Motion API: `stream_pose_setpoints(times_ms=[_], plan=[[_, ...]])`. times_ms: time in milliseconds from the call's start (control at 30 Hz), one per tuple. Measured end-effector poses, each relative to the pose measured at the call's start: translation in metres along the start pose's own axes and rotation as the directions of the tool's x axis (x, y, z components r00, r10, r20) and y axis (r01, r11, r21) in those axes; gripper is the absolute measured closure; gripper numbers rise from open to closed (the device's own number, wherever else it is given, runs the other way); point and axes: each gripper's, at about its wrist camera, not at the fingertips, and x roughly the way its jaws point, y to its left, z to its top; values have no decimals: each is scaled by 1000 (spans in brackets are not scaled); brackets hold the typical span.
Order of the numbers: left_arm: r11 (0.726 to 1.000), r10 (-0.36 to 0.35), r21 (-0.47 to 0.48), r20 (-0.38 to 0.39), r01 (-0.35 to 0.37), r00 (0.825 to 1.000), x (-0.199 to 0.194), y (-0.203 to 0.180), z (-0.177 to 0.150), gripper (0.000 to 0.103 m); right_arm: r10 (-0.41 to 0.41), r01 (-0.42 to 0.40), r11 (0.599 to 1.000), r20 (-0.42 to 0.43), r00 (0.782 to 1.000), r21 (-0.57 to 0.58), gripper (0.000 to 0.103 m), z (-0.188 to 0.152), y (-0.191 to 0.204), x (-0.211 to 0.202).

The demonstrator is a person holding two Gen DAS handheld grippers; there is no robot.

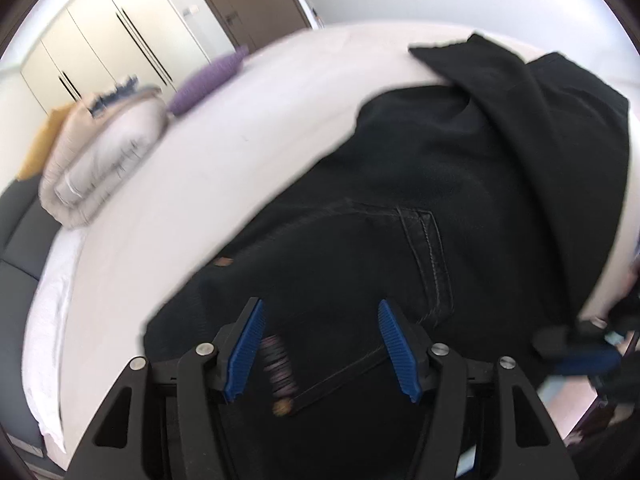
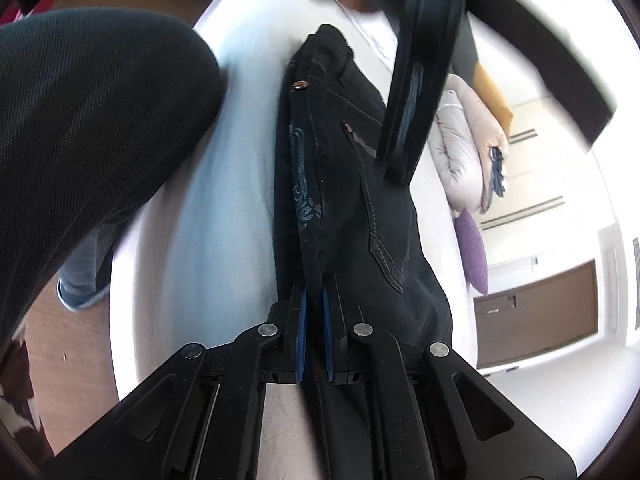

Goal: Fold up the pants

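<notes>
Black jeans [image 1: 420, 208] lie on a white bed [image 1: 224, 148], with a back pocket facing up and a leg folded over at the far right. My left gripper [image 1: 320, 308] is open, its blue pads apart just above the waist end of the jeans. In the right wrist view the jeans [image 2: 344, 184] run away from me along the bed. My right gripper [image 2: 314, 284] is shut on the edge of the jeans, the fabric pinched between its blue pads. The left gripper [image 2: 416, 92] hangs blurred above the jeans there.
A folded pale duvet [image 1: 104, 148] and a purple cushion [image 1: 204, 80] lie at the bed's far side, before white wardrobes [image 1: 108, 32]. A person's dark-clad knee [image 2: 88, 120] presses by the bed's edge at left. Brown floor [image 2: 72, 352] lies below.
</notes>
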Motion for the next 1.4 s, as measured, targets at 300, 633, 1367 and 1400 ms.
stream_pose_setpoints(times_ms=[300,633,1367,1400], plan=[[945,-125,-305,8,121,992,27,19,-6,48,82,-126,752,98,992,647,17,-79,-112,-36],[949,-53,-312,4,52,999,26,4,-4,48,291,99,31,-104,951,995,17,-285,-297,64],[943,-23,-331,39,34,999,22,1,-17,48,439,328,-33,-282,853,944,96,-353,-339,229],[943,-22,-331,39,34,999,22,1,-17,48,423,321,-49,-272,864,946,96,-356,-341,221]])
